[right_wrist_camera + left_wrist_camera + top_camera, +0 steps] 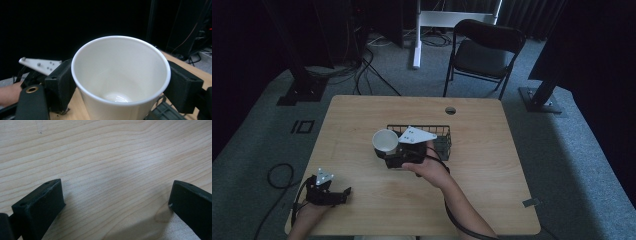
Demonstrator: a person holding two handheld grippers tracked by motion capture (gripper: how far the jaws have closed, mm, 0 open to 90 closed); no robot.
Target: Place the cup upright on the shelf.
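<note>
Gripping a smooth white paper cup (120,75), right hand-held gripper (117,85).

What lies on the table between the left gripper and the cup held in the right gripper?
Nothing: in the high view, bare wooden table separates the left gripper from the white cup in the right gripper.

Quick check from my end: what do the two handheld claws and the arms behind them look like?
Both claws, left and right, are black with blocky jaws. Each carries a pale grey three-cornered plate with small holes on top and trails a black cable. The forearms are bare, no sleeves in sight.
</note>
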